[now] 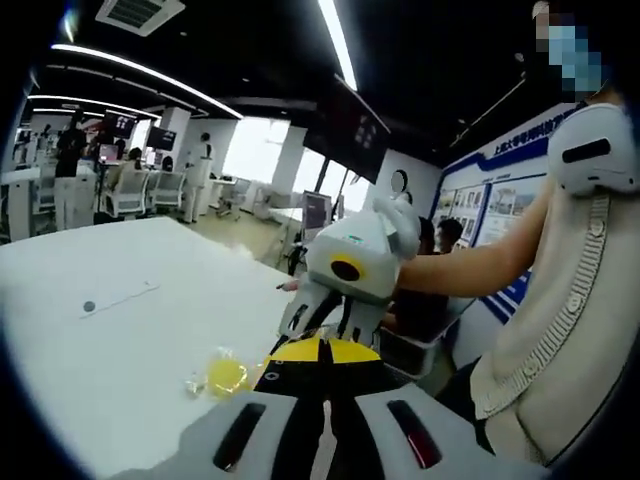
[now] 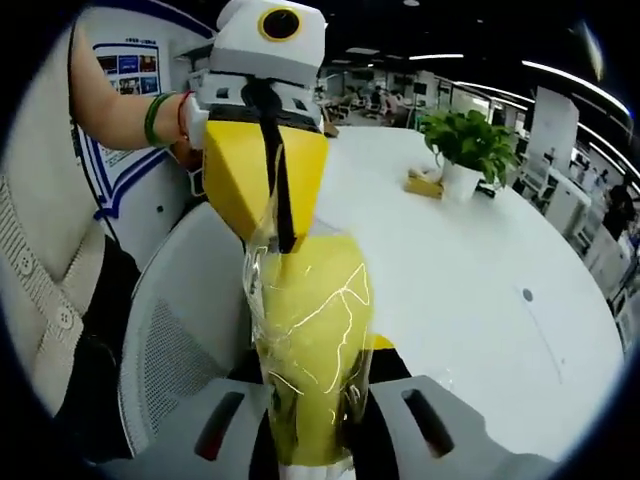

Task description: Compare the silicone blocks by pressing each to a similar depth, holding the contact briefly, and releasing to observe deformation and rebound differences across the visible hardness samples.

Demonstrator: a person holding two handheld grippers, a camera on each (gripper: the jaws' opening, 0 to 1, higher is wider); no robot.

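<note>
A yellow silicone block (image 2: 315,320) in clear crinkled wrap stands upright between the jaws of my right gripper (image 2: 312,385), which is shut on it. My left gripper (image 2: 283,235) comes in from above with its yellow jaws shut on the top of the wrap. In the left gripper view, my left gripper (image 1: 322,345) has its yellow tips together, and the white right gripper (image 1: 325,318) faces it right at the tips. A second wrapped yellow piece (image 1: 226,376) lies on the white table (image 1: 120,330) to the left.
The white table (image 2: 480,260) carries a potted plant (image 2: 465,150) and a small box at its far side. A grey mesh chair (image 2: 175,320) stands at the table's edge beside the person's cream sleeve (image 1: 560,330). Desks and people are far behind.
</note>
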